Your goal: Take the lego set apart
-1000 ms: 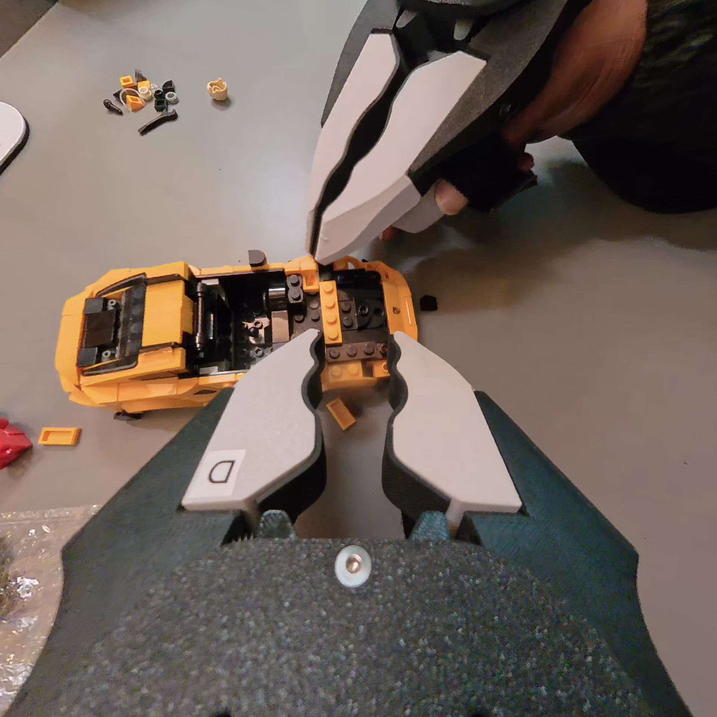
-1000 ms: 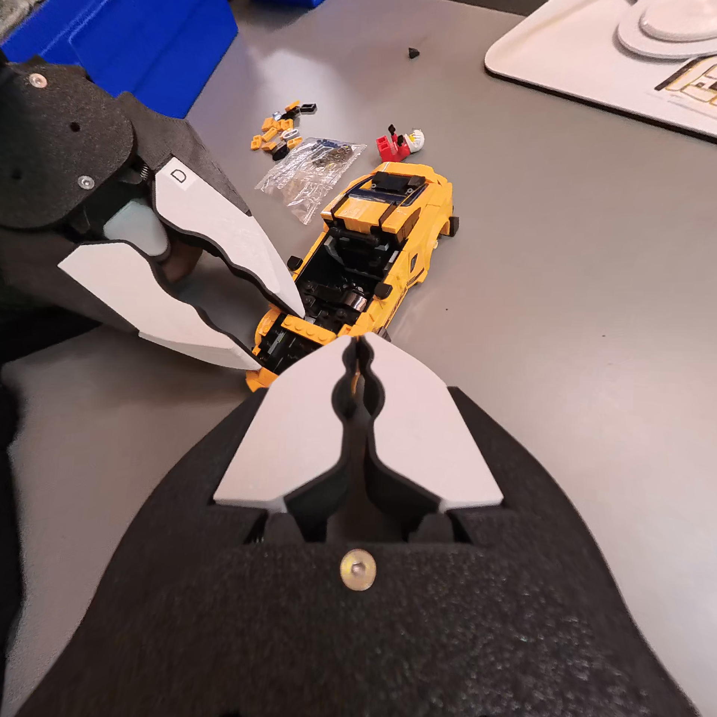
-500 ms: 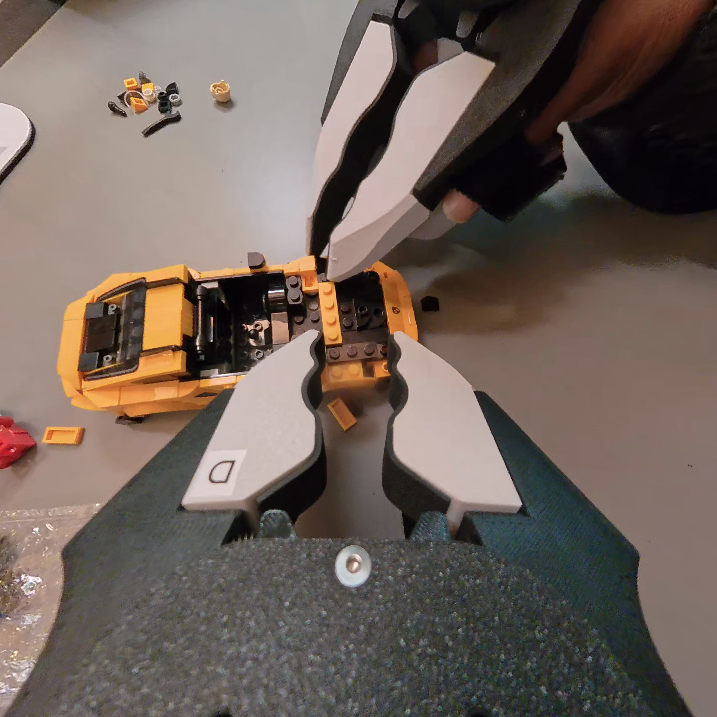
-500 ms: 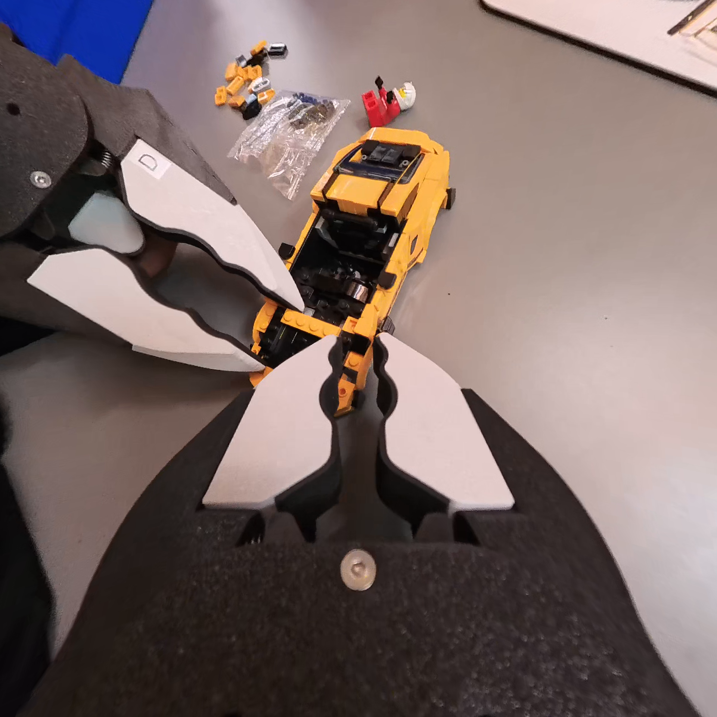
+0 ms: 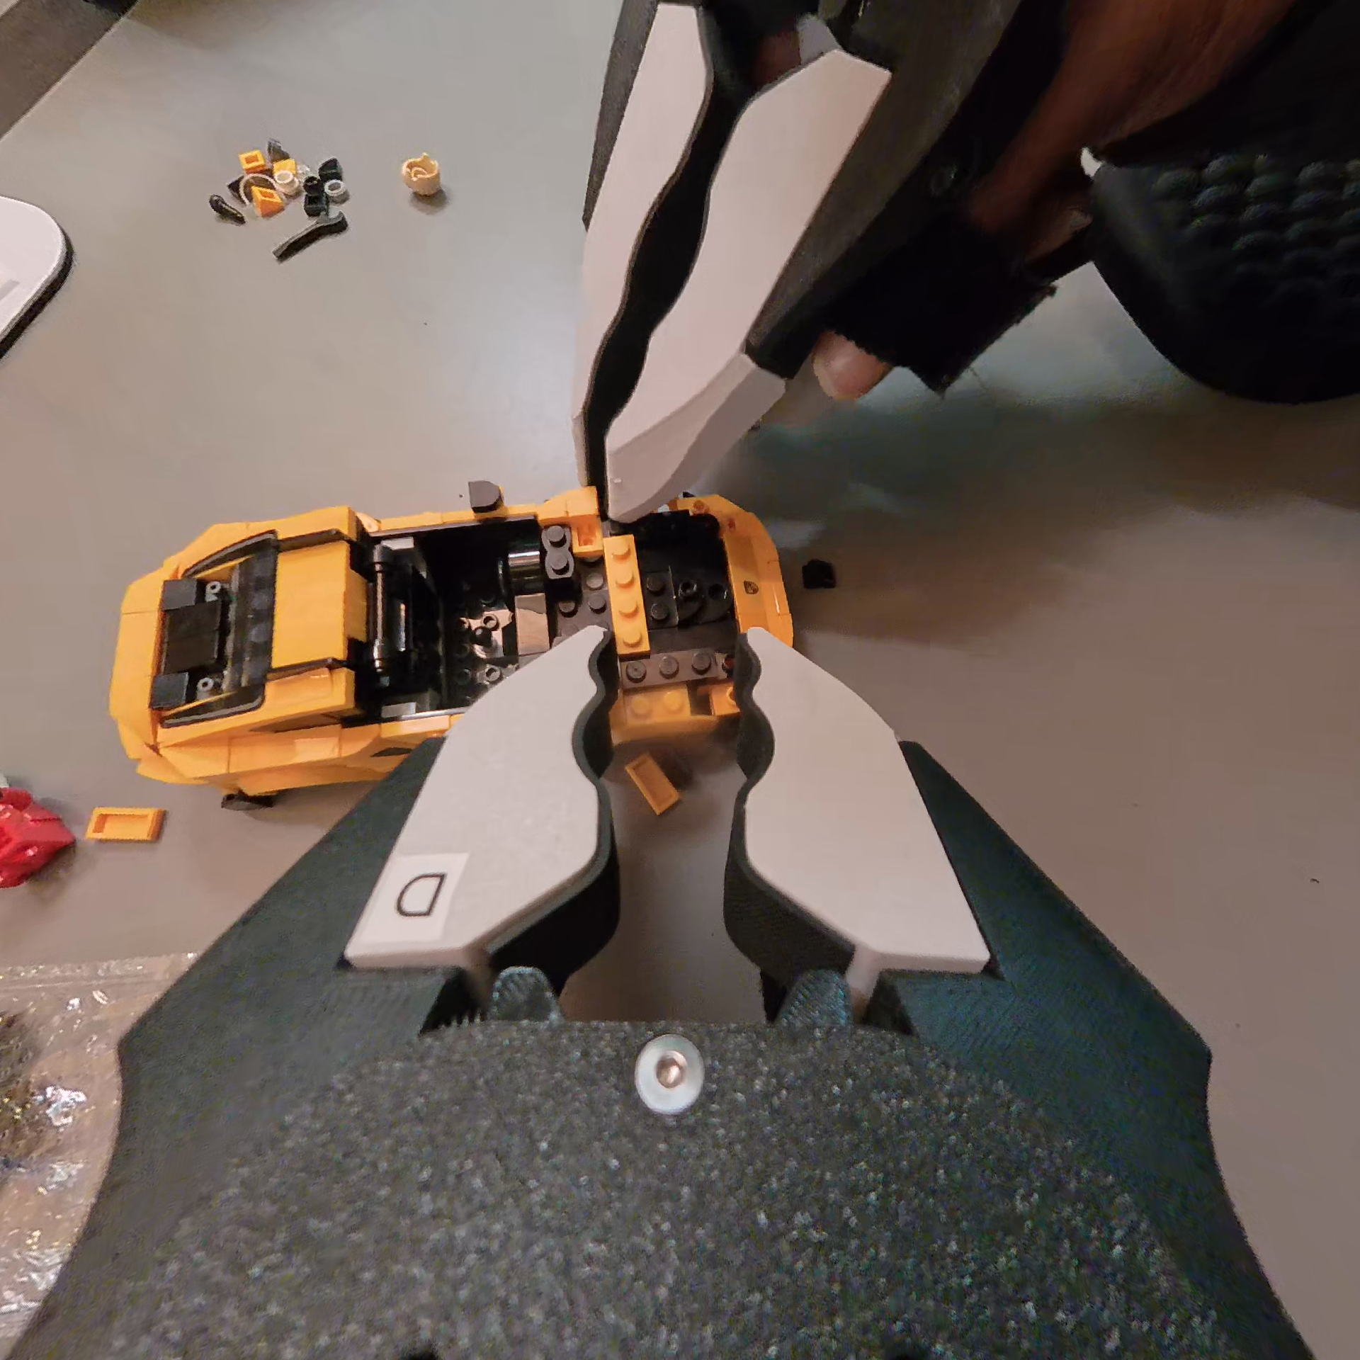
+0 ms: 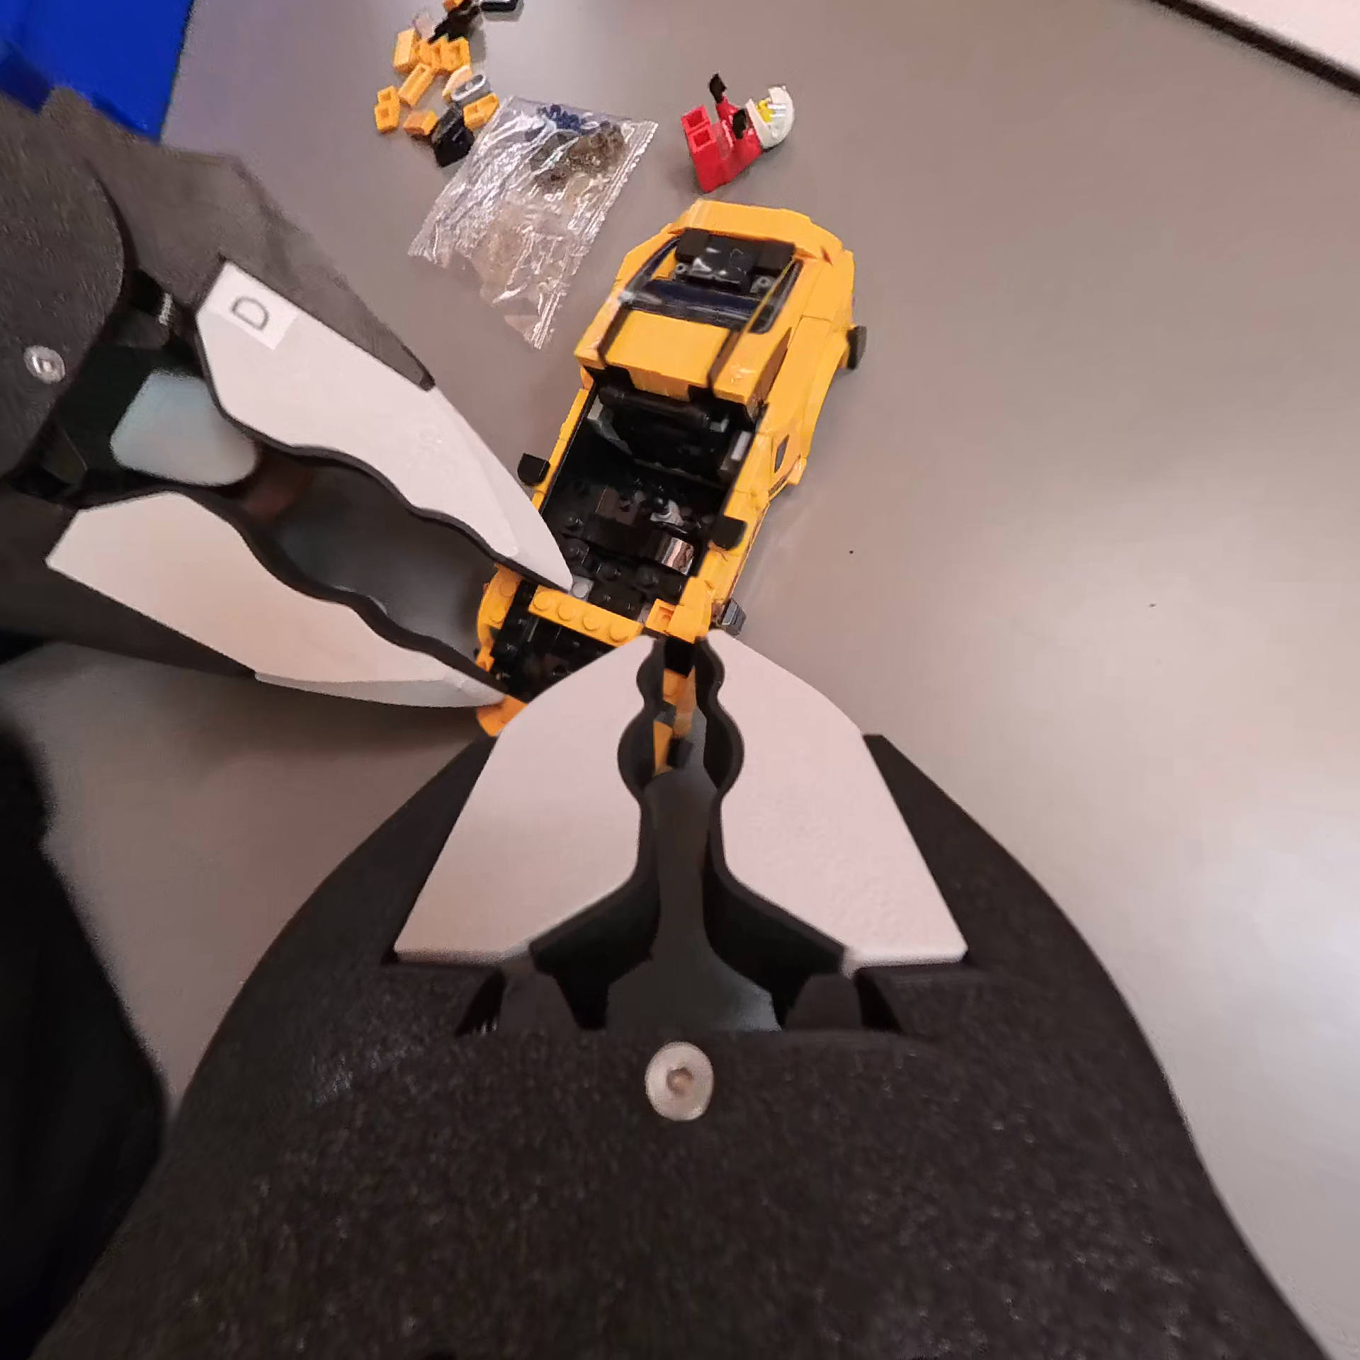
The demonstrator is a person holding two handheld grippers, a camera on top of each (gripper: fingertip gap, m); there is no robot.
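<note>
A yellow lego car (image 5: 309,611) with its roof and hood off lies on the grey table; it also shows in the right wrist view (image 6: 706,346). My left gripper (image 5: 671,647) clamps the near side of the car's front between its fingers, and appears in the right wrist view (image 6: 533,640). My right gripper (image 6: 673,647) is shut on the orange and black side wall (image 6: 673,699) at the car's front corner. In the left wrist view the right gripper (image 5: 607,500) comes down from above onto the car's far side.
Loose small pieces (image 5: 287,188), a tan piece (image 5: 422,173), two orange tiles (image 5: 125,823) (image 5: 651,784) and a black bit (image 5: 818,572) lie around the car. A plastic bag (image 6: 530,206), a red figure (image 6: 728,132) and orange bricks (image 6: 434,81) lie behind it. The grippers' ends are close to 4 cm from one another. Both grippers' tips are roughly 15 cm from the red figure (image 6: 728,132).
My right gripper opened, moved over the car's front corner and closed on its side wall. My left gripper kept its hold; the car barely moved.
</note>
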